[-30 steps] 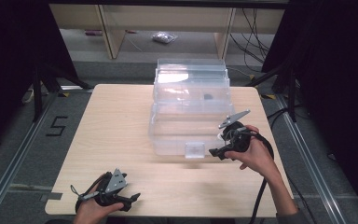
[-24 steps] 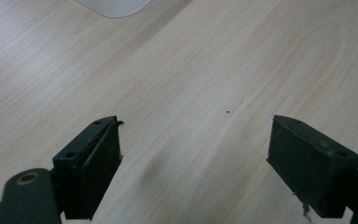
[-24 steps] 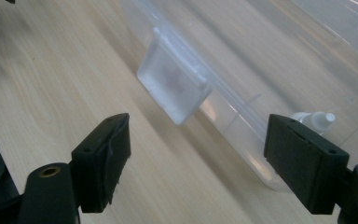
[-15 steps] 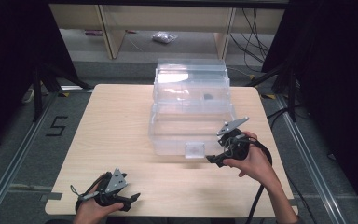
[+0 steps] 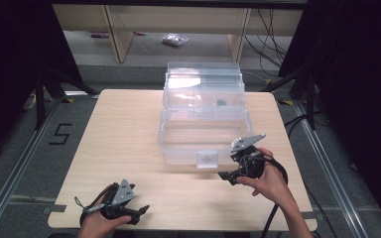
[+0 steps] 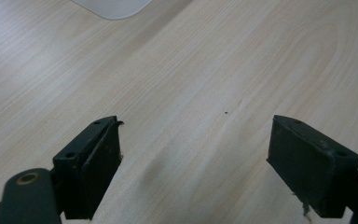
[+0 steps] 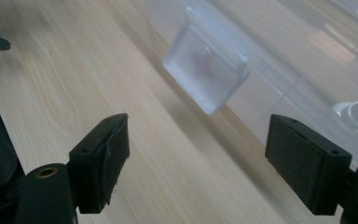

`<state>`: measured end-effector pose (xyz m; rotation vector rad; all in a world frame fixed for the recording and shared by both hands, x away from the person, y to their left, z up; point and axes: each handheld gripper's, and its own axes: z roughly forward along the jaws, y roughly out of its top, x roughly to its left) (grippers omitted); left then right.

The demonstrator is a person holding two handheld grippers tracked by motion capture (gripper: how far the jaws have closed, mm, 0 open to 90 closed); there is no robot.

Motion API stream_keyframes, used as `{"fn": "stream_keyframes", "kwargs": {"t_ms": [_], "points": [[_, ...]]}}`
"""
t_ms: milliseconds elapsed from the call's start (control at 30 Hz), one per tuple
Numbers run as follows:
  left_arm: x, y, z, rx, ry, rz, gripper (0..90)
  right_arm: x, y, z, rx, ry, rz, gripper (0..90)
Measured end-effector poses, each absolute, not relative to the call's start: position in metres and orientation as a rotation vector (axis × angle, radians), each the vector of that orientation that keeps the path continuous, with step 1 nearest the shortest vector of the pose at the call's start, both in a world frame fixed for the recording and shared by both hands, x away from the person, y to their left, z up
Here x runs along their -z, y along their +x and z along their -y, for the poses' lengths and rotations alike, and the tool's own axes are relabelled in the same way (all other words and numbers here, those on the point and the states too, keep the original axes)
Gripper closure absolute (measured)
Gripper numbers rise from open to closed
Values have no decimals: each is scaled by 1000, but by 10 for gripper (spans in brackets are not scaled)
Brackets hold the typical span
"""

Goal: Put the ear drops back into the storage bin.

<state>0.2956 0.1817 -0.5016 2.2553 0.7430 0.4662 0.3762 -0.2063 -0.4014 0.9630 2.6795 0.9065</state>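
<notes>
1. Up close, the right gripper view shows the right tongs [image 7: 196,168] spread wide with nothing between the pads, bare wood under the gap.
2. Just beyond them, toward 12 o'clock in that view, sits the frosted latch [image 7: 207,79] of the clear plastic box [image 7: 307,60], sticking out from the box's front wall; the tongs are near it but not touching.
3. That same view also catches a small white knob-like piece [image 7: 356,114] behind the box wall at 3 o'clock, which the high view is too coarse to make out.
4. From the high view, the right tongs [image 5: 226,176] lie at 5 o'clock of the latch [image 5: 208,159], held by the right hand [image 5: 268,181] near the desk's right edge.
5. Only there does the whole box [image 5: 203,116] read: tiered, see-through, standing at the desk's middle and reaching toward its far edge.
6. Meanwhile the left gripper view shows the left tongs [image 6: 193,163] equally wide and empty over plain wood, with a pale rounded corner [image 6: 114,7] at 11 o'clock.
7. Seen from above, the left tongs [image 5: 141,210] rest at the desk's [image 5: 124,134] near edge, at 7 o'clock of the box and well apart from it, in the left hand [image 5: 99,223].
</notes>
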Motion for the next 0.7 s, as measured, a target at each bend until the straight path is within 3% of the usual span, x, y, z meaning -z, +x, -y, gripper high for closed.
{"fn": "stream_keyframes", "kwargs": {"t_ms": [700], "points": [[501, 294, -181, -461, 2252, -727, 165, 421, 362, 203, -940, 849, -2657, 232]]}}
